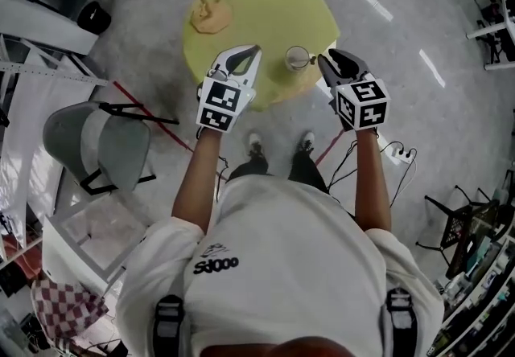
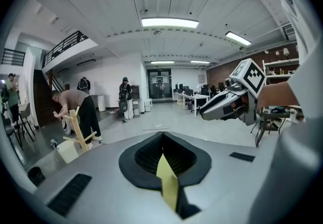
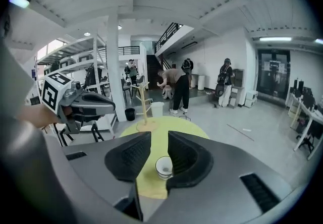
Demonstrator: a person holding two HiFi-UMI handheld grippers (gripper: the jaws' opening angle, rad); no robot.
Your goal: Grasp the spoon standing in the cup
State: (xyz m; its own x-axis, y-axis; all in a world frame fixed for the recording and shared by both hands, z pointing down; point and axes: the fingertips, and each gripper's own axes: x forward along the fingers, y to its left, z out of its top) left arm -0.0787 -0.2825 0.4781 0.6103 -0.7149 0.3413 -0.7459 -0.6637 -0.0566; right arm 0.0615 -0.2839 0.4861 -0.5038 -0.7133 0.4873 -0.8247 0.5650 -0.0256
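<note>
A white cup stands near the front edge of a round yellow table. In the right gripper view the cup shows low in the gap between my jaws, some way ahead and below. I cannot make out a spoon in it. My right gripper hovers just right of the cup, open, with nothing touching its pads. My left gripper hangs left of the cup, shut and empty; in its own view only a yellow sliver of table shows below its closed pads.
A wooden peg stand sits at the table's far left. A grey chair stands on the floor to my left, a power strip with cables to my right. Several people stand far off across the hall.
</note>
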